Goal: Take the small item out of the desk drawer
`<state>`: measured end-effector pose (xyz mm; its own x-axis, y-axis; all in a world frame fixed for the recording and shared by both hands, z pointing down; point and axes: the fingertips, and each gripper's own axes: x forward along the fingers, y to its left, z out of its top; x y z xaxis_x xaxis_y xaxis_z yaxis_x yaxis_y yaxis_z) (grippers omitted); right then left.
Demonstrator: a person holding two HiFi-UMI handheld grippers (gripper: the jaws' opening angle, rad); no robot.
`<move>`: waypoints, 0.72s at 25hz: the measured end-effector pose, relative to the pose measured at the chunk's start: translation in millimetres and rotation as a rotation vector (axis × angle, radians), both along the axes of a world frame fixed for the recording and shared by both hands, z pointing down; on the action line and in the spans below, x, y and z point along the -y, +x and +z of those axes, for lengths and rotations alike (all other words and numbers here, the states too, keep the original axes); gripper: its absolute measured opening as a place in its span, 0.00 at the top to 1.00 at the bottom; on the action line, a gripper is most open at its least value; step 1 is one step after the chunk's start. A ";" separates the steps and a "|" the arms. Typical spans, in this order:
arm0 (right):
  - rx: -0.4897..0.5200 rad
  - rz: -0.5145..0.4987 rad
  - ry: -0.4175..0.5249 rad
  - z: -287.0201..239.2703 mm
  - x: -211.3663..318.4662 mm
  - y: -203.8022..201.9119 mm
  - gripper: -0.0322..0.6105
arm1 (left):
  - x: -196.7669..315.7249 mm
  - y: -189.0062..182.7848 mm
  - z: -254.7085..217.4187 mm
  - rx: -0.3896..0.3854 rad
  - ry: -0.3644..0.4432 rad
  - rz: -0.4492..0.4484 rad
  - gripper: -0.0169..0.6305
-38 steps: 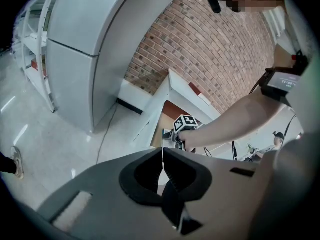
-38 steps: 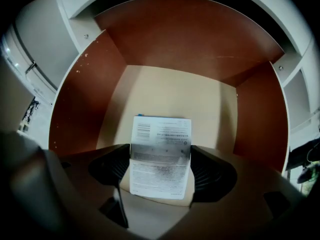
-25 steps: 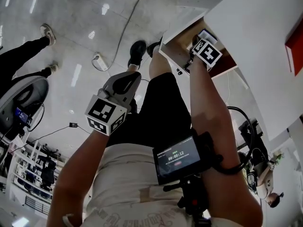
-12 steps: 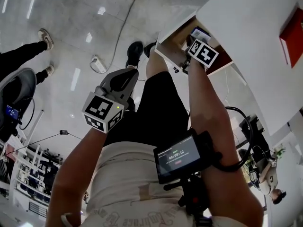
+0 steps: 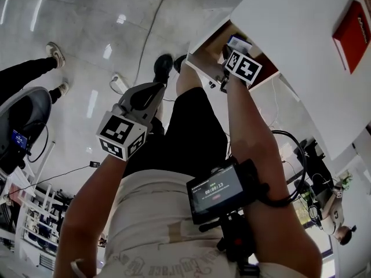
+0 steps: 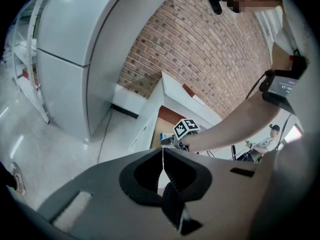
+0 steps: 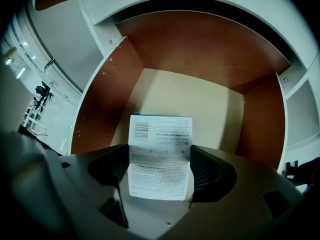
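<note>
Right gripper view: your right gripper (image 7: 160, 181) has its jaws part closed on the small box (image 7: 160, 156), one pad against each long side.
Small box: white and flat, with a barcode and fine print on the face toward the camera and a blue edge at its far end. That end reaches past the jaw tips.
Contact under the box: I cannot tell whether it rests on the drawer bottom or is clear of it.
Drawer (image 7: 200, 101): open. Its pale bottom lies straight ahead of the right jaws, with reddish-brown walls to either side of them and at the far end.
Desk (image 5: 290, 28): its white front edge runs above the drawer's far end, and its top spreads away to the right of your right gripper.
Left gripper view: your left gripper (image 6: 162, 156) has its jaws pressed together, tips meeting, with nothing between them.
Ahead of the left jaws: the marker cube of your right gripper and your forearm, at the open drawer.
Beyond that: a brick wall (image 6: 220, 59) behind the desk and a rounded white cabinet (image 6: 80, 59) to the left of the jaws.
Head view: your left gripper is held out over the floor (image 5: 87, 16), well apart from the drawer and to the left of your right gripper.
Wrist screen (image 5: 223, 191): strapped to your right forearm, behind the right gripper, and lit.
Floor: a cable (image 5: 152, 33) trails across it beyond the left gripper.
</note>
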<state>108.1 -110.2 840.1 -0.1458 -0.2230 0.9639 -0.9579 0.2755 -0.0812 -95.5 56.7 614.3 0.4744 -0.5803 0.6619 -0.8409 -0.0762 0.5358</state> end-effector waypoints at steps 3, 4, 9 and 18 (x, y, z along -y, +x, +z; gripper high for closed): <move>0.006 -0.003 0.001 -5.9 -1.3 -0.6 0.43 | 2.3 -2.5 -4.1 0.003 0.009 0.006 0.96; 0.009 -0.003 0.003 -8.0 -0.7 -1.0 0.43 | 3.9 -3.3 -5.5 0.004 0.013 0.008 0.96; 0.050 -0.006 0.019 -21.5 0.7 -7.3 0.43 | 11.0 -5.2 -15.0 0.009 0.030 0.016 0.96; 0.091 -0.051 0.035 -48.4 -1.9 -9.3 0.43 | 21.2 -1.7 -36.3 0.018 0.064 0.035 0.96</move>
<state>98.8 -108.3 791.7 -0.2445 -0.2460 0.9379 -0.9316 0.3280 -0.1568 -97.2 35.5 578.0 0.4831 -0.6050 0.6329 -0.8467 -0.1389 0.5136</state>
